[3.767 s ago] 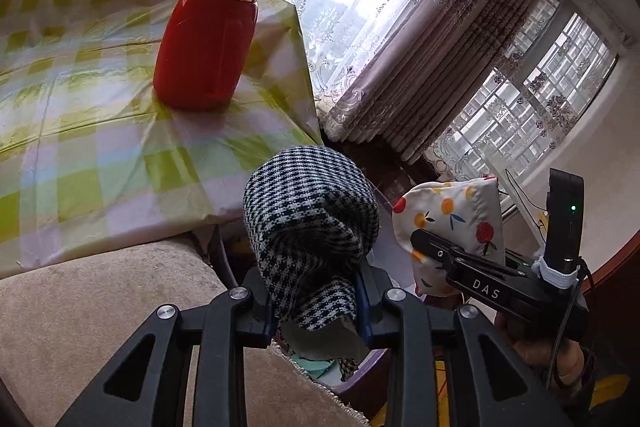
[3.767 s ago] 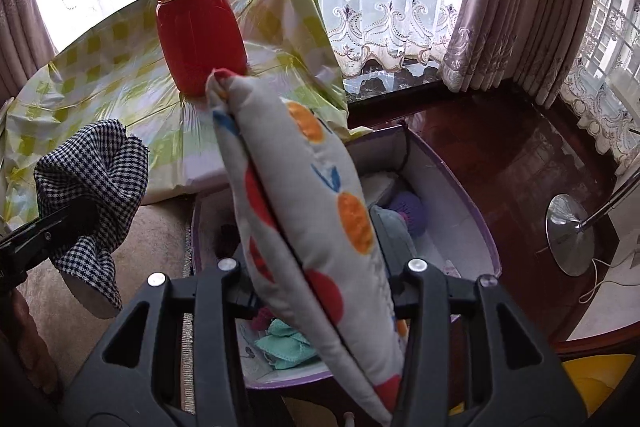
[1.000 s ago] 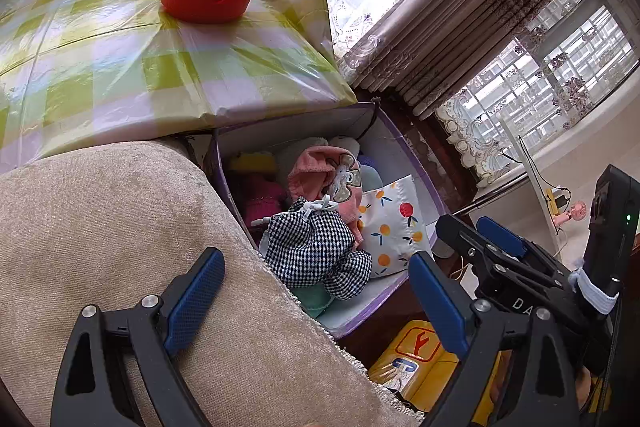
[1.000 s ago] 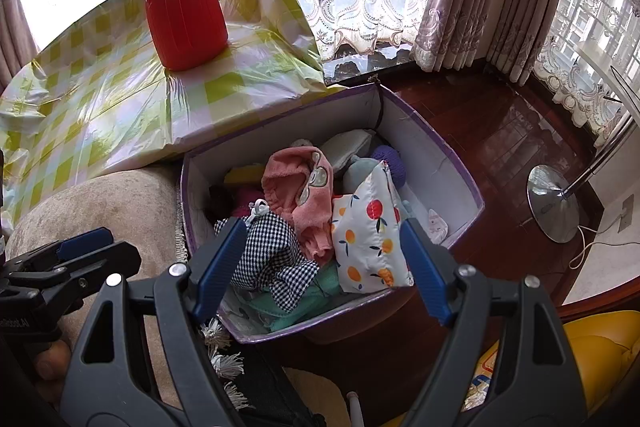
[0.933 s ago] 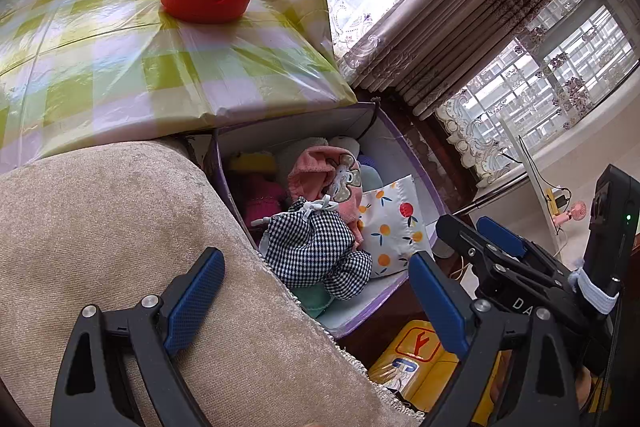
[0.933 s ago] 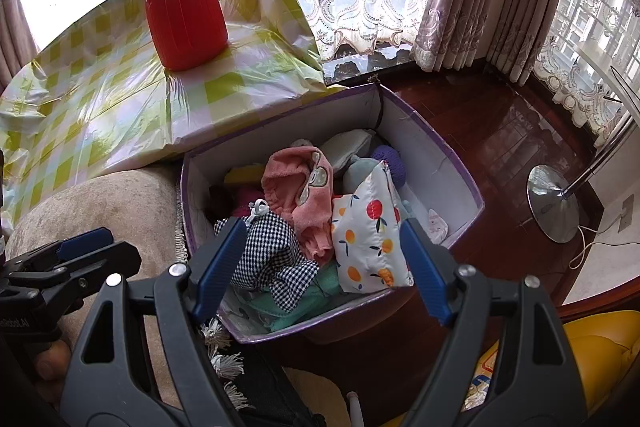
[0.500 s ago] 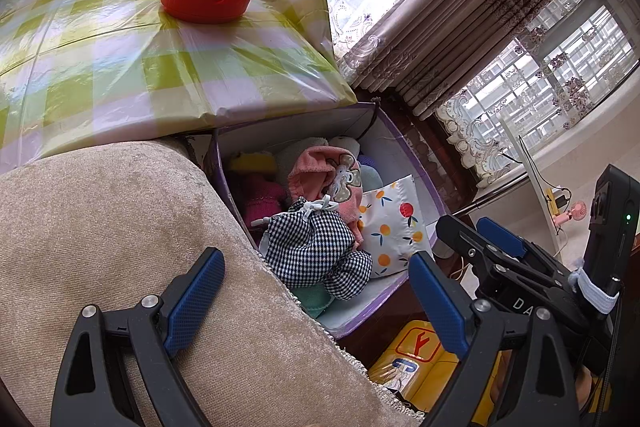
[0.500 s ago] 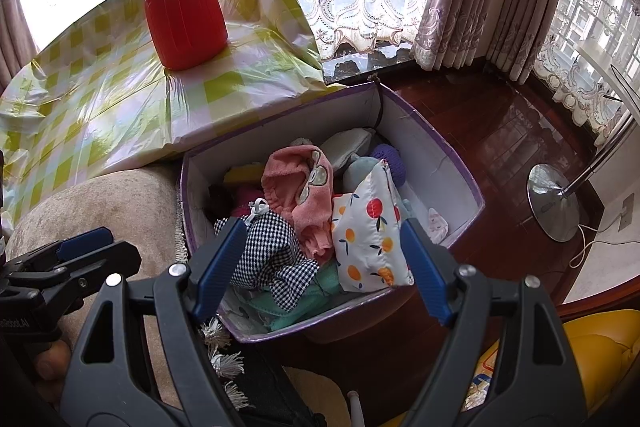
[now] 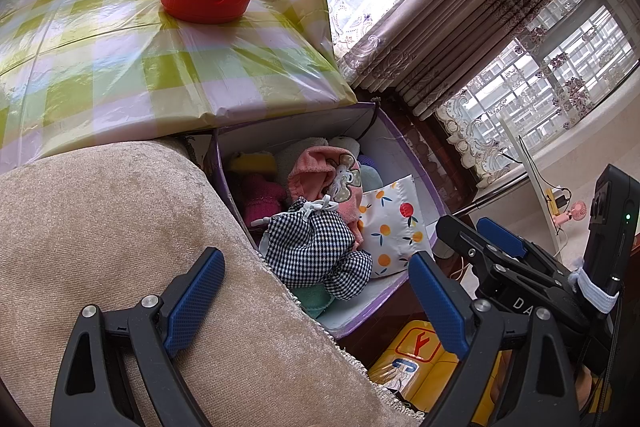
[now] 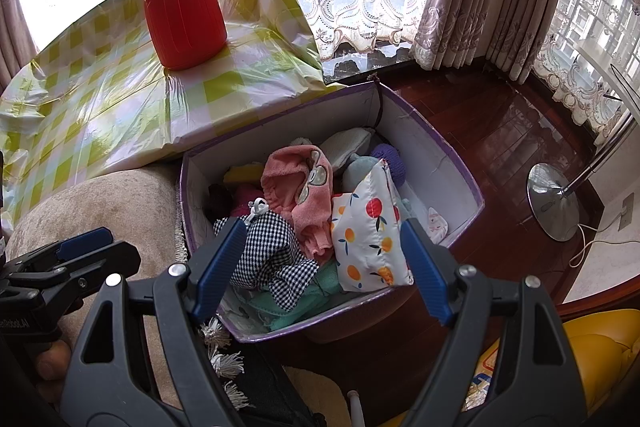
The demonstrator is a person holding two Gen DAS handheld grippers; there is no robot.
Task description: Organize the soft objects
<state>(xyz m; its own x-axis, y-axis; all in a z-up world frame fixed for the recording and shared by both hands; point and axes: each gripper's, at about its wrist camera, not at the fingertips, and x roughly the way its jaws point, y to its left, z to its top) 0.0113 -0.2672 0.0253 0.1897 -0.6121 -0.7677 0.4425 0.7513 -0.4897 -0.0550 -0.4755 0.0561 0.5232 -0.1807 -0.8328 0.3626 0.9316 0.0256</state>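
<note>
**A:** so both claws are let go and empty right now. The left gripper (image 9: 316,291) hangs over the beige cushion (image 9: 120,227), jaws spread, nothing in them. Same for the right gripper (image 10: 320,263), spread wide above the purple box (image 10: 464,183). The houndstooth pouch (image 10: 272,251) sits at about 7 o'clock in the box and the fruit-print pillow (image 10: 368,239) at 5 o'clock, leaning on the near wall.

**B:** anything that could go sideways?

**A:** imo the pile's heaped. The pillow stands on edge near the rim, so a nudge from a finger could tip it onto the floor. The pink garment (image 10: 300,187) is draped on top at 12 o'clock and could snag. Also the red thermos (image 10: 182,3) at 11 o'clock on the checkered tablecloth (image 10: 120,87), a careless swing knocks it.
</note>
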